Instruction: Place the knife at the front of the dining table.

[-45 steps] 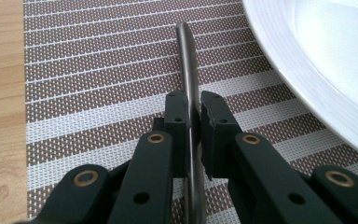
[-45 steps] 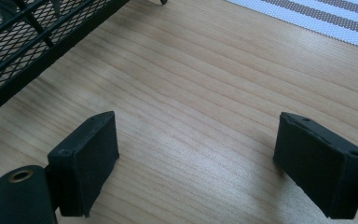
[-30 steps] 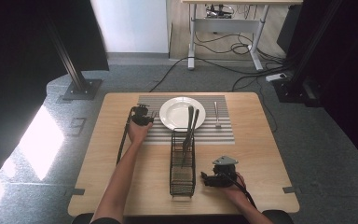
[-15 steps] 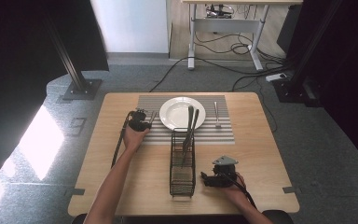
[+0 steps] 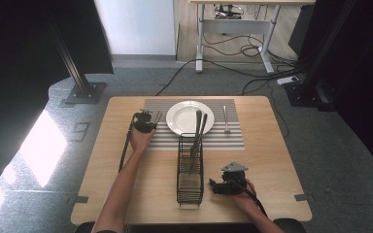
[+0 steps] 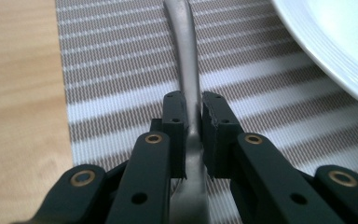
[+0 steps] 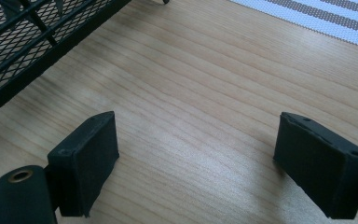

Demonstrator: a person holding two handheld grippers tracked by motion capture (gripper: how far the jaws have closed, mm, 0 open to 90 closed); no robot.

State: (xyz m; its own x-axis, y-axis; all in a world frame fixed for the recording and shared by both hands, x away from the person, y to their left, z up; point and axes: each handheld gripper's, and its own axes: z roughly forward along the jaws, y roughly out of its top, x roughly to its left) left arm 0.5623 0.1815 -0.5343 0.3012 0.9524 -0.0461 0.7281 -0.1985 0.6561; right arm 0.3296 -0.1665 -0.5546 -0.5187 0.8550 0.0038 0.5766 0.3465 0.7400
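My left gripper [image 5: 144, 121] rests at the left edge of the striped placemat [image 5: 223, 138], just left of the white plate [image 5: 180, 116]. In the left gripper view its jaws [image 6: 194, 100] have just been closing and now pinch the handle of a metal utensil [image 6: 186, 46] that lies on the placemat [image 6: 121, 56] and points away, with the plate's rim [image 6: 335, 42] at the upper right. The utensil's far end [image 5: 158, 117] pokes out beside the plate. My right gripper [image 5: 218, 187] lies on the bare wood right of the black mesh caddy [image 5: 190, 170]. It stands open [image 7: 196, 154], with nothing between the pads.
Two dark utensils [image 5: 196, 138] stand in the caddy and lean over the plate's near edge. Another metal utensil [image 5: 226, 119] lies on the placemat right of the plate. The caddy's mesh corner [image 7: 37, 37] is close to my right gripper.
The left hand has shifted only slightly at the mat's left edge. The right hand and its gripper have stayed where they were.
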